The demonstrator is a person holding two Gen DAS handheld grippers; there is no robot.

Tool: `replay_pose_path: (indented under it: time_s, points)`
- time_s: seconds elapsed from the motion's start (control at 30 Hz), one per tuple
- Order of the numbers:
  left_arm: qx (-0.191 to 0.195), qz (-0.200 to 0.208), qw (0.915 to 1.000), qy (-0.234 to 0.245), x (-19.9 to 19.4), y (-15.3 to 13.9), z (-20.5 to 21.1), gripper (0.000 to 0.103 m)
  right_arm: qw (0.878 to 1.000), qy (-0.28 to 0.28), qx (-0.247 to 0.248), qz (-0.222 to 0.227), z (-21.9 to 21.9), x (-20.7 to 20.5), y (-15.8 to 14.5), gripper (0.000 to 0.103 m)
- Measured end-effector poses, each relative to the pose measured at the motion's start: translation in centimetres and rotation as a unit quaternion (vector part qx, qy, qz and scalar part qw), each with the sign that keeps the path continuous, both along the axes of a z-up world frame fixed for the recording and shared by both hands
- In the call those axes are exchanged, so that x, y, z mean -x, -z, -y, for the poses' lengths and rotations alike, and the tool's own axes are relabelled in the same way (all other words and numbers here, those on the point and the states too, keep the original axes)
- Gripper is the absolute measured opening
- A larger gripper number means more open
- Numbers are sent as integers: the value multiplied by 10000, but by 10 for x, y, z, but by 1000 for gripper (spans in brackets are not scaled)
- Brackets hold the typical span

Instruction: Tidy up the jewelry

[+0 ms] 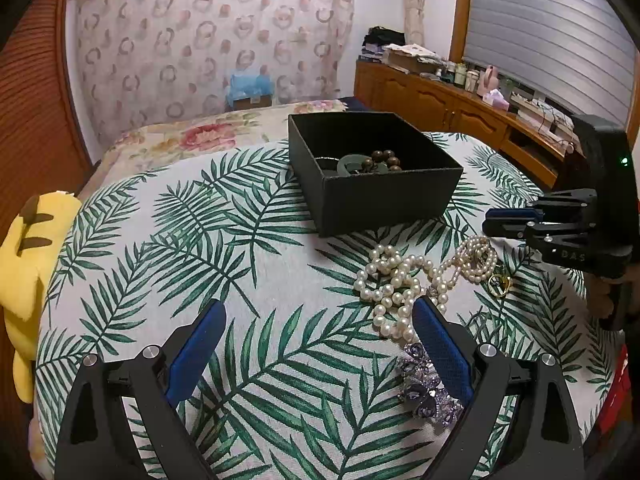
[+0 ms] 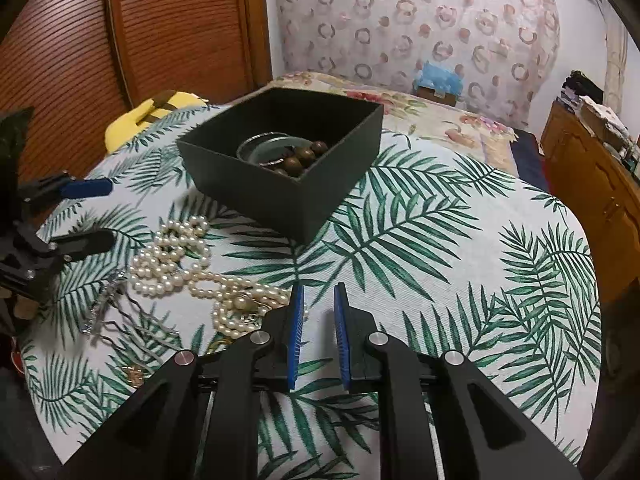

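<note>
A tangle of pearl necklaces (image 1: 394, 280) (image 2: 176, 260) lies on the leaf-print cloth (image 1: 240, 248) in front of an open black box (image 1: 384, 192) (image 2: 280, 200). Inside the box are a brown bead bracelet (image 1: 386, 159) (image 2: 304, 156), a green ring and a clear bangle (image 2: 264, 144). A purple crystal hairpiece (image 1: 426, 390) rests against the inner side of my left gripper's right finger. My left gripper (image 1: 319, 304) (image 2: 108, 212) is wide open over bare cloth. A small gold ring (image 1: 500, 282) lies right of the pearls. My right gripper (image 2: 319, 292) (image 1: 490, 222) hovers just right of the pearls, jaws a narrow gap apart, nothing between them.
A yellow plush toy (image 1: 24, 264) (image 2: 140, 116) sits at the cloth's far-left edge. Behind the box is a floral bedspread (image 1: 192, 136). A wooden dresser (image 1: 440, 100) with clutter runs along the right wall, and a slatted wooden door (image 2: 120, 40) stands on the left.
</note>
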State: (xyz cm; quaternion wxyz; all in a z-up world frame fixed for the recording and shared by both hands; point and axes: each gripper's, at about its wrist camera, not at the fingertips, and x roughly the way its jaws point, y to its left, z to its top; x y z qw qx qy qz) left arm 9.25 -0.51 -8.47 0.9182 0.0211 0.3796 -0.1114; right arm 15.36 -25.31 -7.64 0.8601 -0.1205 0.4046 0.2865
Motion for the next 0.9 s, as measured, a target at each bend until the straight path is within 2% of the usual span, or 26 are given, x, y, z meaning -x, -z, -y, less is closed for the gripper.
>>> replay_pose_path:
  time_s: [0.3, 0.47, 0.67, 0.9]
  points:
    - [5, -10, 10000, 25, 2, 3, 3, 91, 9997, -28, 237, -65, -5, -2, 4, 17]
    - [2, -2, 10000, 38, 0, 3, 4, 91, 9996, 23, 55, -278, -3, -12, 4, 19]
    - [50, -45, 10000, -2, -2, 5, 1, 91, 9996, -50, 111, -269, -4, -3, 7, 19]
    - [65, -44, 10000, -11, -2, 6, -1, 91, 9980, -147, 569, -211, -7, -3, 6, 18]
